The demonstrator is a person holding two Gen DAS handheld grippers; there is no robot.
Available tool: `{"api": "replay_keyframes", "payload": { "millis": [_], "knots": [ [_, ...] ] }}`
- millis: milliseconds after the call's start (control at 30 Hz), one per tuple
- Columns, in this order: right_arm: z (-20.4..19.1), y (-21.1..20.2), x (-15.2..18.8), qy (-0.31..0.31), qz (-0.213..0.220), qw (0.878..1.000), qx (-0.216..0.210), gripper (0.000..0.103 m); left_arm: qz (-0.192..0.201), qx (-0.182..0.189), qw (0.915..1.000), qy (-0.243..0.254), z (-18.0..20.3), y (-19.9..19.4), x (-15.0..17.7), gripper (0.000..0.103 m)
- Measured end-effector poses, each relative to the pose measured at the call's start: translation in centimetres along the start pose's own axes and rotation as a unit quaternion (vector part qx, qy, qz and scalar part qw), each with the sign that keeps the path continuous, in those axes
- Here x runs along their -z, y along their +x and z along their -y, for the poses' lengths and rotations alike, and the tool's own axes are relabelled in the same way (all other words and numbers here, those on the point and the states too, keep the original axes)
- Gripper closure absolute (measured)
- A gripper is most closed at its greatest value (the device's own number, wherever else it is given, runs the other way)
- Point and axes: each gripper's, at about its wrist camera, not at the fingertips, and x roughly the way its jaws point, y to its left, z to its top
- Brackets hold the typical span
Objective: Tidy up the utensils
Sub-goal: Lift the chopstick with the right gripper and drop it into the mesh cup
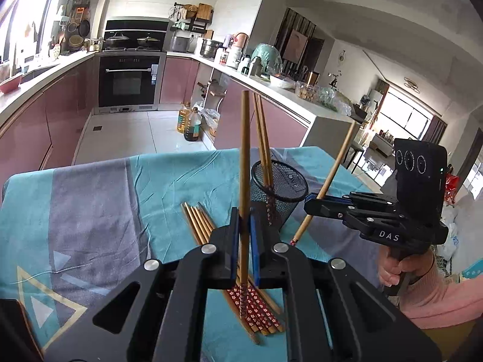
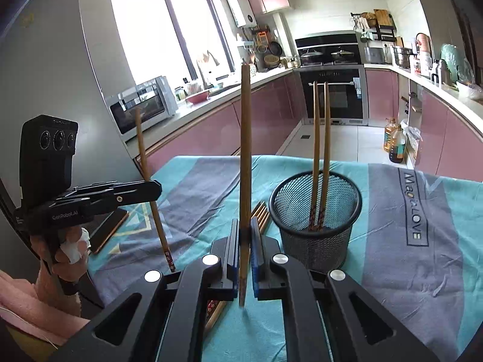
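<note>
- Between the left gripper [image 1: 244, 226] pads stands one chopstick [image 1: 244, 163], pinched upright with its patterned end down, ready to drop into the holder.
- Just ahead and right of it sits the mesh cup [image 1: 279, 190], two chopsticks [image 1: 262, 138] already inside.
- Under this gripper, more chopsticks [image 1: 259, 310] wait on the counter [image 1: 90, 199].
- Clamped in the right gripper [image 2: 245, 241] is another chopstick [image 2: 246, 157], the cup just beyond to its right.

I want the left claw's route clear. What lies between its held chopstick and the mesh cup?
In the left wrist view, only bare tablecloth separates the left claw's chopstick from the mesh cup.
</note>
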Motion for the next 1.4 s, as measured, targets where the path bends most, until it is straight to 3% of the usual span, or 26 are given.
{"api": "replay_keyframes", "payload": {
  "millis": [567,933,1133,1400],
  "knots": [
    [1.5,-4.3,-4.6,-0.021,0.077,0.997,0.020,0.097,0.077,0.043,0.9961,0.002,2.7,-0.5,-6.2,0.096],
    [3.1,-5.1,-7.4,-0.027,0.109,0.992,0.049,0.097,0.112,0.037,0.9928,0.022,5.2,0.5,-10.1,0.096],
    [3.9,-3.8,-7.6,-0.024,0.101,0.993,0.061,0.097,0.083,0.020,0.9957,0.036,6.1,3.0,-10.2,0.096],
    [4.8,-0.9,-6.3,-0.016,0.039,0.997,0.061,0.097,0.008,0.017,0.9986,0.049,6.0,7.2,-7.9,0.096]
  ]
}}
